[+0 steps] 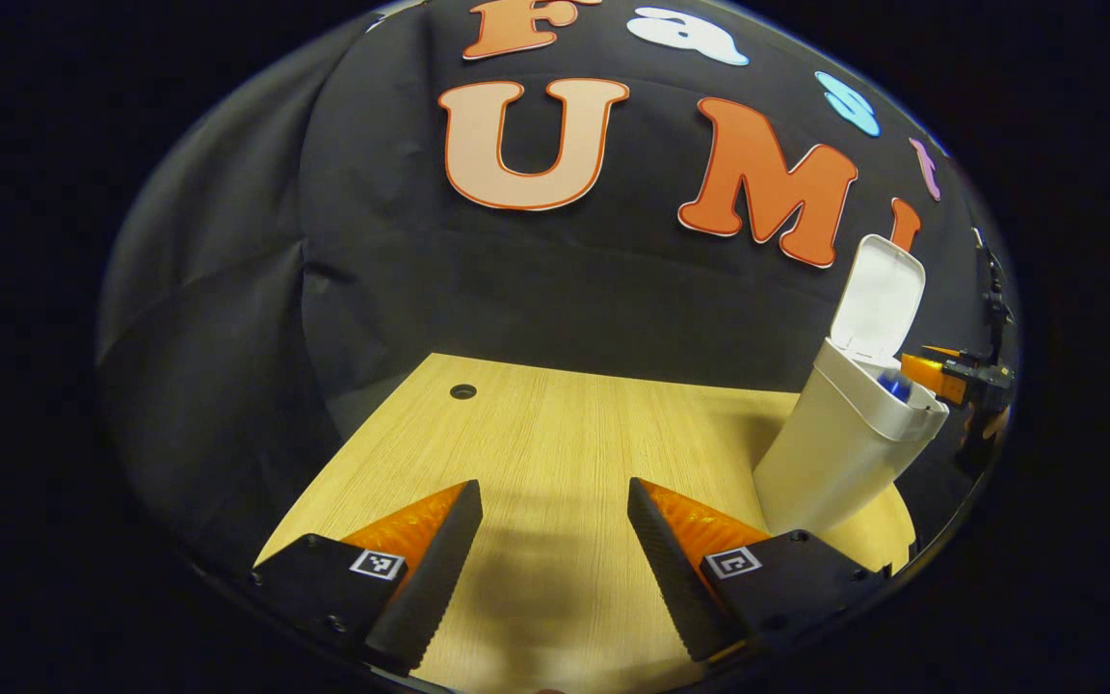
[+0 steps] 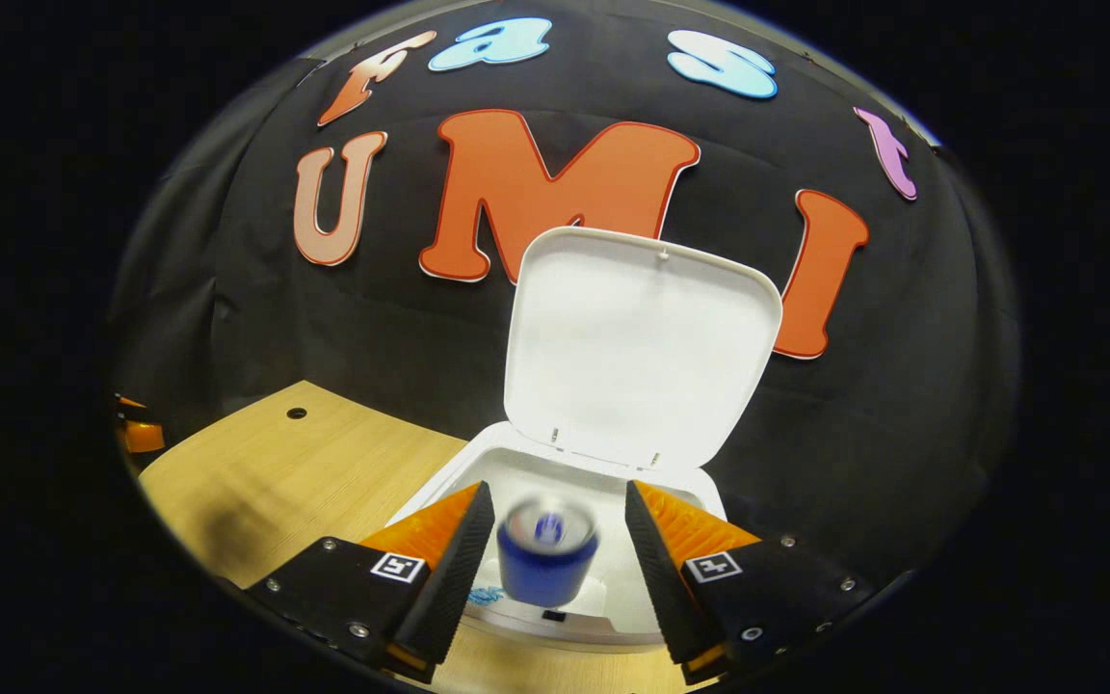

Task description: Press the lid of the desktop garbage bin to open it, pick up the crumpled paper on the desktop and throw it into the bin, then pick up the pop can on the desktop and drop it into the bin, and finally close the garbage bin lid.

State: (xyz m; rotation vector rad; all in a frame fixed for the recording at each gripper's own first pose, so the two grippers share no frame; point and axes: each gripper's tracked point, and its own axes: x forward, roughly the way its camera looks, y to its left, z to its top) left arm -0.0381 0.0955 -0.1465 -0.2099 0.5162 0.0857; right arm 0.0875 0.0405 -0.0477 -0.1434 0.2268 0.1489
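- Black cloth wall behind a pale wood-grain table (image 1: pixel 555 434); a small round hole (image 1: pixel 463 391) sits in the tabletop near its far left corner, ahead of the left gripper.
- Left gripper (image 1: pixel 555 511): fingers spread wide, nothing between them, hovering over bare tabletop.
- Bin (image 1: pixel 834 453): white plastic, tall, tapering toward the base, rounded corners. Stands on the table ahead and to the right of the left gripper. Its lid (image 1: pixel 878 299) is up, hinged at the back edge, smooth white inside.
- Right gripper (image 2: pixel 550 530): fingers spread over the open mouth of the bin (image 2: pixel 613 598), with the lid (image 2: pixel 642 347) standing upright straight ahead of it.
- Can (image 2: pixel 547 564): blue body, silver top, between the right gripper's fingers over the bin mouth. Image of it is blurred; a gap shows on each side, so neither finger presses on it.
- In the left gripper view the can (image 1: pixel 894 386) shows as a blue bit at the bin's rim, with the right gripper (image 1: pixel 950 376) just beyond it, partly cut off at the edge.
- Small blue-white scrap low inside the bin, beside the right gripper's left finger; too hidden to identify.
- Bin interior mostly blocked by the can.
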